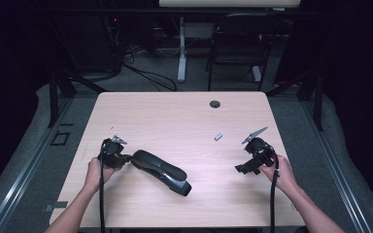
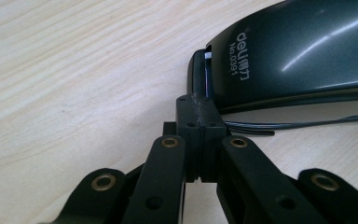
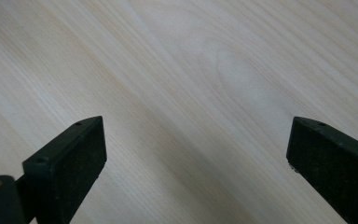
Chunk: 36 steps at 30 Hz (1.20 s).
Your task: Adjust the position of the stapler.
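A big black stapler [image 1: 162, 171] marked "deli No.0391" [image 2: 298, 51] lies slantwise on the light wooden table [image 1: 184, 121], left of centre. My left gripper [image 1: 127, 158] is at its rear end; in the left gripper view its jaws are pressed together and the gripper [image 2: 200, 107] touches the stapler's back edge, with nothing visibly between them. A thin black wire [image 2: 307, 125] runs under the stapler. My right gripper [image 1: 240, 169] hovers over bare wood at the right, and in the right gripper view the gripper [image 3: 196, 140] stands wide open with nothing in it.
A small grey piece [image 1: 218, 136] lies right of centre, between the two grippers and farther back. A round dark grommet [image 1: 215, 104] sits near the table's far edge. Behind the table stand a black chair [image 1: 238, 43] and a desk leg [image 1: 181, 48].
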Each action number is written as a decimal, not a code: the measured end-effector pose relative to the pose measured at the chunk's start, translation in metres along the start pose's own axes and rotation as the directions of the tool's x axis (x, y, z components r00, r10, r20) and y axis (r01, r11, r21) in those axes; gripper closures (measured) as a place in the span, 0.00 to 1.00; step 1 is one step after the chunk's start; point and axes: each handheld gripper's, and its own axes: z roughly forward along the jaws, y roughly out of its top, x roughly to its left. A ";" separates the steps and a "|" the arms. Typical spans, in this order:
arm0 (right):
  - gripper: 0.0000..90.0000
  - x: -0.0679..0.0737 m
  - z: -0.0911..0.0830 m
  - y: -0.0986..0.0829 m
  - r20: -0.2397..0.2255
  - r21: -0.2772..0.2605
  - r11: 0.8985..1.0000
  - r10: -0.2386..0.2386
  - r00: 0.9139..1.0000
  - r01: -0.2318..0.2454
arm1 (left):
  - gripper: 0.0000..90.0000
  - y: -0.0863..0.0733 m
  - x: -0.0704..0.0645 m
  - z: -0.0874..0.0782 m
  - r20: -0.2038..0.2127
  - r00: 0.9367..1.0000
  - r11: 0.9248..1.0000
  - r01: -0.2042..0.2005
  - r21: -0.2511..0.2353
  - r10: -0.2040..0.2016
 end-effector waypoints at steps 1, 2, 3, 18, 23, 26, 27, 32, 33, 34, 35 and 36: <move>0.05 0.003 -0.001 0.001 -0.010 0.000 1.000 -0.004 1.000 0.004 | 1.00 0.001 -0.002 0.000 0.005 1.000 1.000 -0.008 0.003 0.008; 0.05 0.003 -0.001 0.001 -0.010 0.000 1.000 -0.004 1.000 0.004 | 1.00 0.001 -0.002 0.000 0.005 1.000 1.000 -0.008 0.003 0.008; 0.08 0.006 -0.003 0.002 -0.036 -0.010 1.000 0.001 0.999 -0.001 | 1.00 0.002 -0.006 0.001 0.005 1.000 1.000 -0.015 0.000 0.015; 0.13 0.069 -0.016 0.022 -0.205 -0.132 0.987 -0.118 0.972 0.092 | 1.00 0.006 -0.018 0.000 0.041 0.998 0.999 -0.040 0.000 0.040; 0.12 0.088 -0.017 0.028 -0.239 -0.151 0.982 -0.150 0.959 0.116 | 1.00 0.008 -0.023 0.002 0.054 0.998 0.999 -0.042 0.000 0.042; 0.15 0.109 -0.017 0.035 -0.279 -0.185 0.970 -0.208 0.937 0.160 | 1.00 0.009 -0.027 0.003 0.057 0.997 0.999 -0.046 0.002 0.046; 0.15 0.109 -0.017 0.035 -0.279 -0.185 0.970 -0.208 0.937 0.160 | 1.00 0.009 -0.027 0.003 0.057 0.997 0.999 -0.046 0.002 0.046; 0.29 0.137 -0.010 0.041 -0.276 -0.185 0.959 -0.260 0.925 0.214 | 1.00 0.011 -0.033 0.004 0.061 0.997 0.998 -0.056 0.006 0.056; 0.29 0.137 -0.010 0.041 -0.276 -0.185 0.959 -0.260 0.925 0.214 | 1.00 0.011 -0.033 0.004 0.061 0.997 0.998 -0.056 0.006 0.056; 0.39 0.141 -0.008 0.043 -0.265 -0.175 0.959 -0.264 0.927 0.223 | 1.00 0.012 -0.034 0.004 0.068 0.996 0.998 -0.057 0.008 0.056; 0.39 0.141 -0.008 0.043 -0.265 -0.175 0.959 -0.264 0.927 0.223 | 1.00 0.012 -0.034 0.004 0.068 0.996 0.998 -0.057 0.008 0.056; 0.43 0.143 -0.006 0.044 -0.257 -0.167 0.959 -0.267 0.929 0.229 | 1.00 0.012 -0.035 0.004 0.074 0.995 0.998 -0.061 0.009 0.060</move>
